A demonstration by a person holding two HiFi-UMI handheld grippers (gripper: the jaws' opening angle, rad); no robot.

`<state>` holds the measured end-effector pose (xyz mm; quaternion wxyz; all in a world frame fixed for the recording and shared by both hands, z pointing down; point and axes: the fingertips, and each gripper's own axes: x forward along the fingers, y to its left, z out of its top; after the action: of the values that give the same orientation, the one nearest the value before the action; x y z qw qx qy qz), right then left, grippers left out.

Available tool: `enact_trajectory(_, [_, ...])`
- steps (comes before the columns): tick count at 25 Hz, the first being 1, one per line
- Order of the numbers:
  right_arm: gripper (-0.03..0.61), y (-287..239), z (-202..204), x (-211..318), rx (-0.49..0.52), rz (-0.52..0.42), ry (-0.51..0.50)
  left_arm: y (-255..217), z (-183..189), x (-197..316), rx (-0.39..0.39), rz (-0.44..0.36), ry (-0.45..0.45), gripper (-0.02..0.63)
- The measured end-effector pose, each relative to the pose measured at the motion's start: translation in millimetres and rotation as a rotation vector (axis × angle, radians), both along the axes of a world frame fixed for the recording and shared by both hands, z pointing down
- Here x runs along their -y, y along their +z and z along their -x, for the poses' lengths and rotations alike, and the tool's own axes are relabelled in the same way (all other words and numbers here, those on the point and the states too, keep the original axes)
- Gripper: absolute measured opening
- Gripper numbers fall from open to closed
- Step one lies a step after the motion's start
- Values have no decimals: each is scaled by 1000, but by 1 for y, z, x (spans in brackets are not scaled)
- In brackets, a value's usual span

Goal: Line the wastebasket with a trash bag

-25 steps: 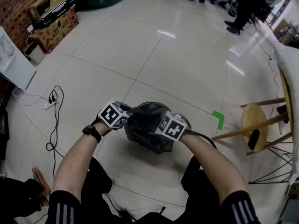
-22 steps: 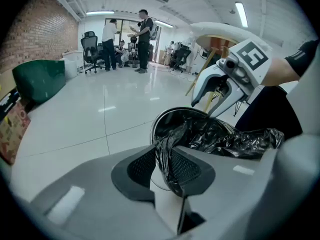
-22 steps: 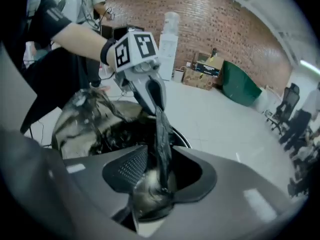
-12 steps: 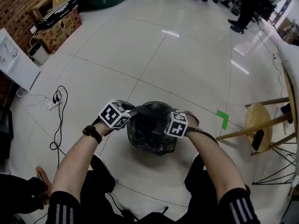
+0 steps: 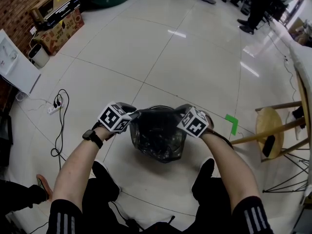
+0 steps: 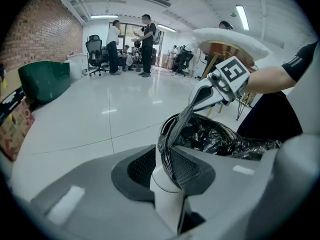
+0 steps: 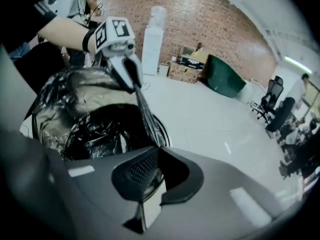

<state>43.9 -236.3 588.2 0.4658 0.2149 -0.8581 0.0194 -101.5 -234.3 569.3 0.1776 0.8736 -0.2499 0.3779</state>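
Note:
A round wastebasket [image 5: 163,156] stands on the floor between the person's knees, with a black trash bag [image 5: 157,133] draped in and over it. My left gripper [image 5: 132,115] is at the basket's left rim, shut on a fold of the bag's edge [image 6: 170,139]. At the right rim, my right gripper [image 5: 182,113] has just closed its jaws on the same edge, and a taut strip of film [image 7: 142,111] runs into them. The bag's mouth is stretched between the two grippers. In the left gripper view the right gripper [image 6: 199,98] shows pulling the film up.
A green tape mark [image 5: 230,124] is on the tiles right of the basket, with a wooden stool [image 5: 267,130] beyond it. A power strip and cable [image 5: 54,106] lie at the left. Cardboard boxes [image 5: 58,26] and people [image 5: 253,9] are far off.
The right gripper has moved right and a little farther away, from over the basket's mouth to its right rim. The bag's edge is now stretched between both grippers. The left gripper stayed put.

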Motion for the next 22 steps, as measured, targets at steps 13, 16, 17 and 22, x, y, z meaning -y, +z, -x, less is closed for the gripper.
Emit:
enact_trajectory(13, [103, 29, -44, 54, 277, 251, 332, 42, -6, 39, -96, 120, -97, 165])
enact_trajectory(16, [115, 40, -50, 63, 371, 313, 427, 54, -6, 46, -164, 179, -145, 201])
enact_trajectory(17, [114, 42, -51, 67, 402, 324, 458, 57, -6, 49, -181, 193, -162, 201])
enact_trajectory(22, [114, 62, -43, 67, 362, 335, 446, 79, 3, 50, -144, 224, -189, 199])
